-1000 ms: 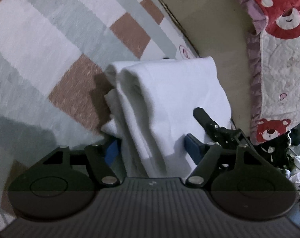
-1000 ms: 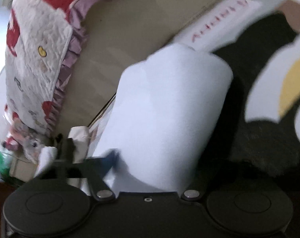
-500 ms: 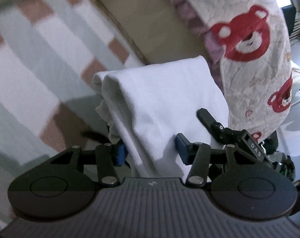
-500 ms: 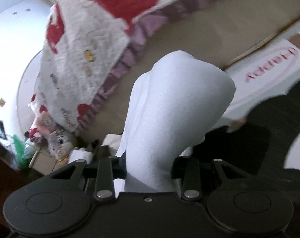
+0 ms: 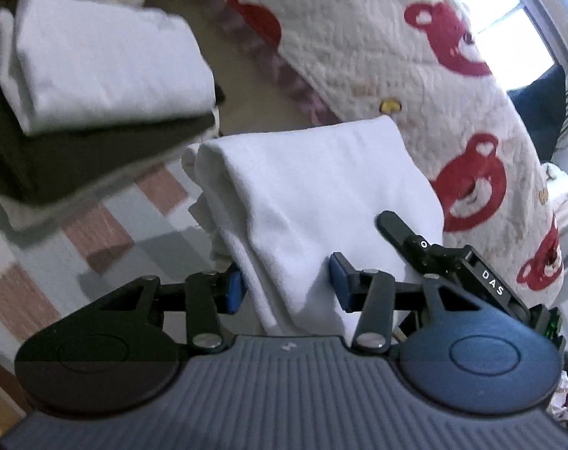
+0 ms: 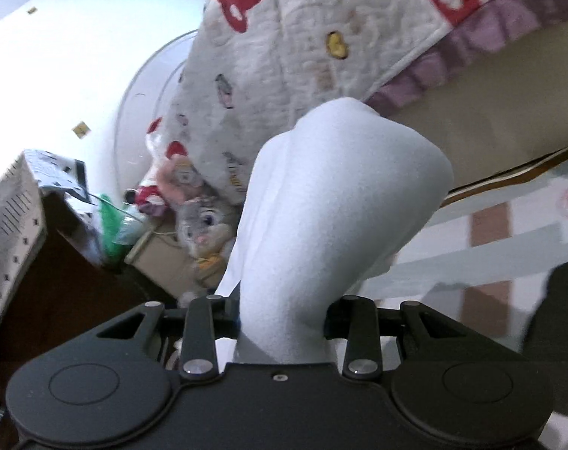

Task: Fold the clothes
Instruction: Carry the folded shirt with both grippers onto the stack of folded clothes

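A: Where is the folded white garment [image 5: 313, 202] right now?

B: It hangs between both tools. The left hand-held gripper [image 5: 285, 290] has just been closing, and the cloth bundle sits between its blue pads [image 5: 233, 290], bunched there and draping forward and away. The right hand-held gripper [image 6: 282, 317] has also just narrowed and pinches the other end of the same garment [image 6: 336, 202], which bulges up ahead of it like a rounded hump.

A: What does the coming move turn on?

B: Likely the pile ahead and to the upper left of the left hand-held gripper: a folded white piece [image 5: 104, 63] lying on a dark folded one [image 5: 77, 150]. The carried garment's long axis runs away from the left tool, roughly in line with its fingers. Judging by the left view, that hand is the nearer one to the stack.

A: And the surroundings?

B: Below is a checked rug [image 5: 107, 240] in grey, white and brown. A quilt with red bears [image 5: 452, 86] hangs off a bed to the right, and a plush rabbit [image 6: 203, 225] sits on the floor left of the right tool.
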